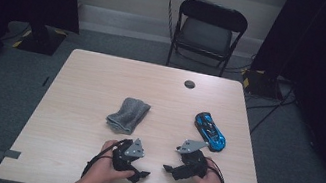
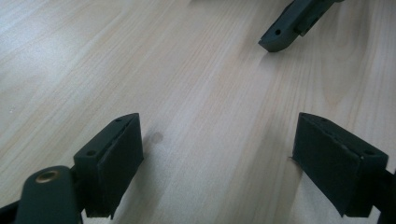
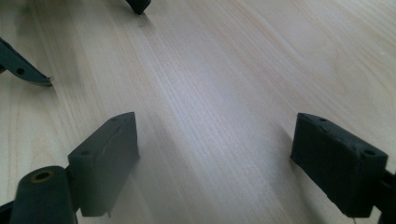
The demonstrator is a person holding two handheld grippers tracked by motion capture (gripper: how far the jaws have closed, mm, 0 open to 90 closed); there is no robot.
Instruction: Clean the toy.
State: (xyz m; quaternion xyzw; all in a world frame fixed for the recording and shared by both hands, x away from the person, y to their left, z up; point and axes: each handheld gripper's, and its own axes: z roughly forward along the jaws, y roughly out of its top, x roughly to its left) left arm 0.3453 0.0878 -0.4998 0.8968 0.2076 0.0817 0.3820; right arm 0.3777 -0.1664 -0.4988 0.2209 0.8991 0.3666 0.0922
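Near the table's front edge, a hand holds my left gripper (image 1: 141,175) low over the wood, pointing right. In the left gripper view its black jaws (image 2: 224,158) stand wide open over bare tabletop, with a jaw tip of the other gripper (image 2: 287,30) ahead. My right gripper (image 1: 168,170) faces it from the right, a short gap between the two. The right gripper view has its jaws (image 3: 219,163) open too, nothing between them. A folded grey cloth (image 1: 128,114) lies beyond the left gripper. A blue toy car (image 1: 210,131) sits just beyond the right gripper.
The light wooden table (image 1: 103,76) has a round dark grommet (image 1: 189,84) near its far edge. A black folding chair (image 1: 210,29) stands behind the table. Dark curtains hang at both sides, and cables run over the grey carpet.
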